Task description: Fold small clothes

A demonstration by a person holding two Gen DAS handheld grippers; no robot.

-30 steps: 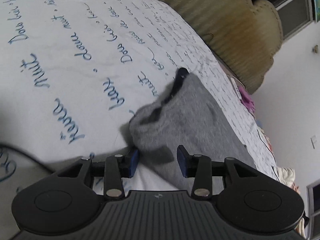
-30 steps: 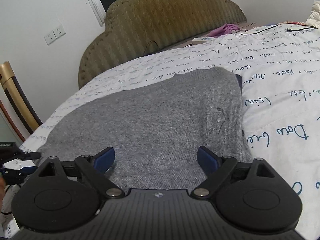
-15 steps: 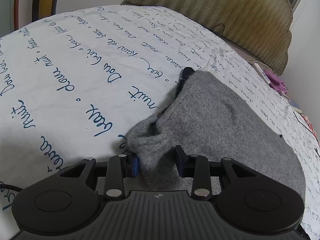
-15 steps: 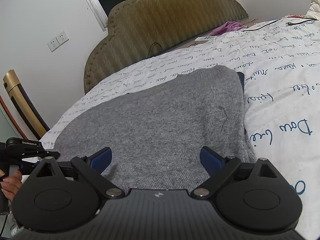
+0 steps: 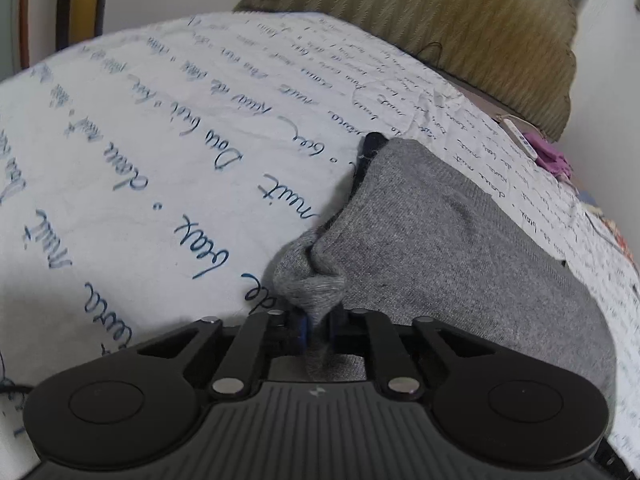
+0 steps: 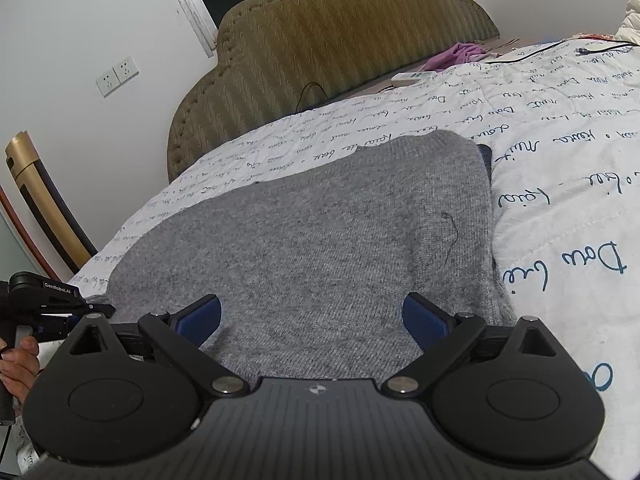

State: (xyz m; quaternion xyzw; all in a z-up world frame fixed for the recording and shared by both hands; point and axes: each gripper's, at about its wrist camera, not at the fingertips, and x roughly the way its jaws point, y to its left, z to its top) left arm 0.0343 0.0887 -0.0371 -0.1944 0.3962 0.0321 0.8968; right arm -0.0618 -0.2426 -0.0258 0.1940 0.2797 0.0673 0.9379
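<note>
A grey knitted sweater (image 5: 432,240) lies spread on a white bedspread (image 5: 152,152) printed with blue script. A dark blue layer (image 5: 370,148) shows at its far corner. My left gripper (image 5: 318,326) is shut on a bunched near corner of the sweater. In the right wrist view the sweater (image 6: 320,240) lies flat, and my right gripper (image 6: 312,316) is open just over its near edge, with cloth between the jaws. The left gripper (image 6: 52,300) also shows at the far left of that view, held by a hand.
An olive padded headboard (image 6: 320,40) stands behind the bed. A purple cloth (image 6: 456,54), a white remote (image 6: 412,76) and a black cable (image 6: 540,50) lie at the far end of the bed. A gold and black chair frame (image 6: 44,208) stands at the left.
My left gripper has closed on the sweater's near corner, which now bunches up between the fingers. My right gripper has stayed open and moved slightly nearer over the sweater.
</note>
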